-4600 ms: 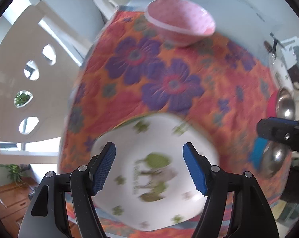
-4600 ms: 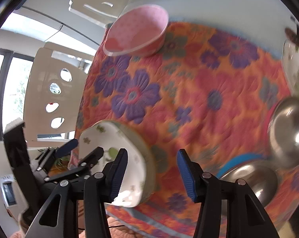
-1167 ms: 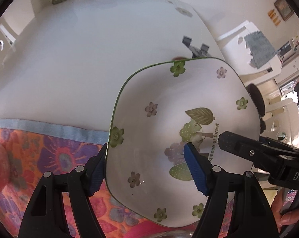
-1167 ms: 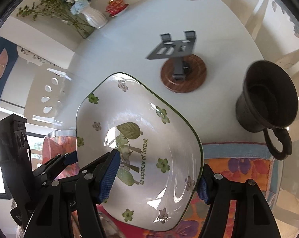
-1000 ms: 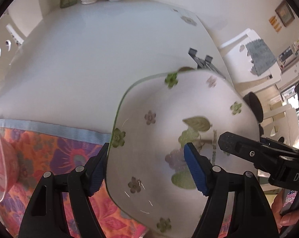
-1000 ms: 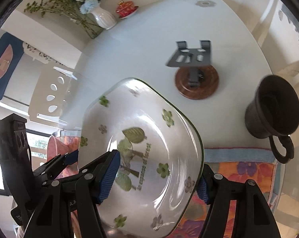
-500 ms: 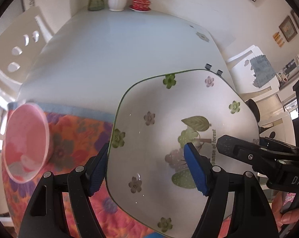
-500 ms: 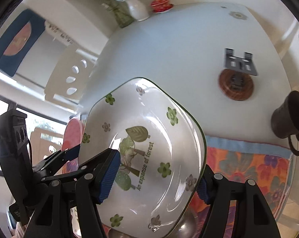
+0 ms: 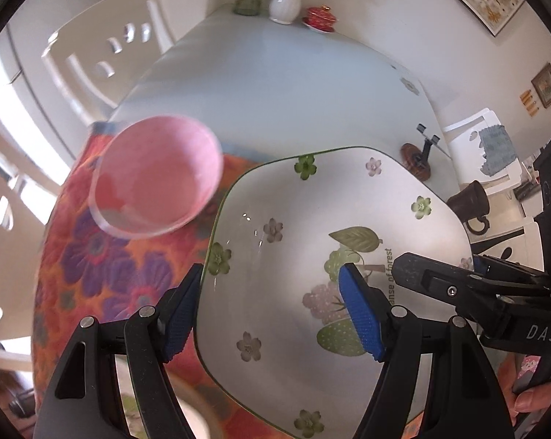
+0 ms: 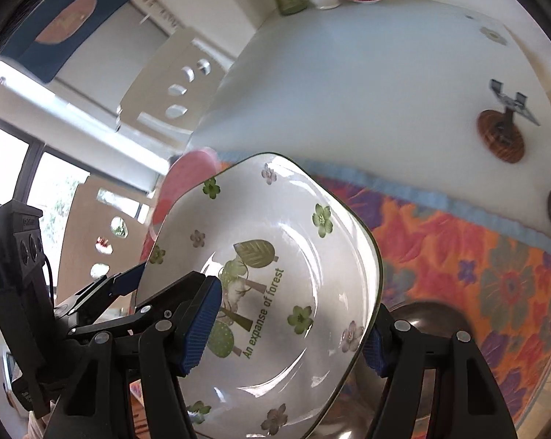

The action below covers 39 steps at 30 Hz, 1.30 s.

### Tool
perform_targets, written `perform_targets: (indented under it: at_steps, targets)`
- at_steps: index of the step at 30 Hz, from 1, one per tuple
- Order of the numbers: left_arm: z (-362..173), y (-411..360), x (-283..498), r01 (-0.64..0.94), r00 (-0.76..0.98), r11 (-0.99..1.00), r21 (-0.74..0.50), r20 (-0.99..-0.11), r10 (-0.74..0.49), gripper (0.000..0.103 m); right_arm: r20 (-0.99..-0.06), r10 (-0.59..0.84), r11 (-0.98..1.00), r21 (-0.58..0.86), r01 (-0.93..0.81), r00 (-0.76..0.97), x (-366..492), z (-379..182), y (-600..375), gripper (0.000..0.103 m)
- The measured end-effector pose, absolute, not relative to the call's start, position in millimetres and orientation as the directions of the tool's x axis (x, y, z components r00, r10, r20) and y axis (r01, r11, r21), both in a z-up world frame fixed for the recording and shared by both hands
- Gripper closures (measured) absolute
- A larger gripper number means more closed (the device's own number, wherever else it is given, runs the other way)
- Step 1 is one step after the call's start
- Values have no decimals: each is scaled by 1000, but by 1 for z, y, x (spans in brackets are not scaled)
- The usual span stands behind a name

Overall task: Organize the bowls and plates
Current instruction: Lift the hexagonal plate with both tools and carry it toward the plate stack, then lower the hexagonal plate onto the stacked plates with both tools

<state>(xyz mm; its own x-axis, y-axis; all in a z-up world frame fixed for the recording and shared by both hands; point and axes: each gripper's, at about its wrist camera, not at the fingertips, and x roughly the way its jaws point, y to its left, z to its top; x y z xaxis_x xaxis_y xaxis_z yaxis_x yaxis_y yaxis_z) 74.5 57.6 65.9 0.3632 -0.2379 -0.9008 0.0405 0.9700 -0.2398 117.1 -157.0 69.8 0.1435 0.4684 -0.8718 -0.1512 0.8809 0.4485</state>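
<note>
A white square plate (image 9: 312,219) with green flowers and a tree print hangs in the air, tilted, above the floral cloth (image 9: 103,256). My left gripper (image 9: 272,314) is shut on its left rim, one pad outside and one inside. My right gripper (image 10: 286,336) is shut on the opposite rim of the plate (image 10: 275,219), and its black body also shows as the right gripper (image 9: 458,285) in the left wrist view. A pink bowl (image 9: 154,179) sits on the cloth just left of the plate and shows as the pink bowl (image 10: 187,172) behind the plate's far corner.
A steel bowl (image 10: 433,322) lies under the plate's right side. Another white flowered dish (image 9: 132,408) peeks out below. A phone stand on a wooden coaster (image 9: 418,161) and a dark mug (image 9: 471,205) stand on the white table (image 9: 275,84). White chairs (image 9: 103,55) line the left.
Both grippers have carried the plate leftwards from over the bare white table to over the floral cloth. The pink bowl has come into view beside it; stand and mug slid right.
</note>
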Motion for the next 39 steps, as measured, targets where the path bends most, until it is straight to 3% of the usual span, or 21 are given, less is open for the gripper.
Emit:
perform_targets:
  at_steps: [5,6,39]
  targets:
    - [67,92,51,9,368,969,-245,-901,-231,32,-873,471,876,446,-185,127,98,76,-120,36]
    - [68,97,47,6,370,970,-243,-901,-228,32,-898,417,898,384,-214,141,96,77,-114,36]
    - [30,238,-48,-49,314,958,-281,-915,-253,32,-901,433,872,422,-247,-12,0,29,23,36]
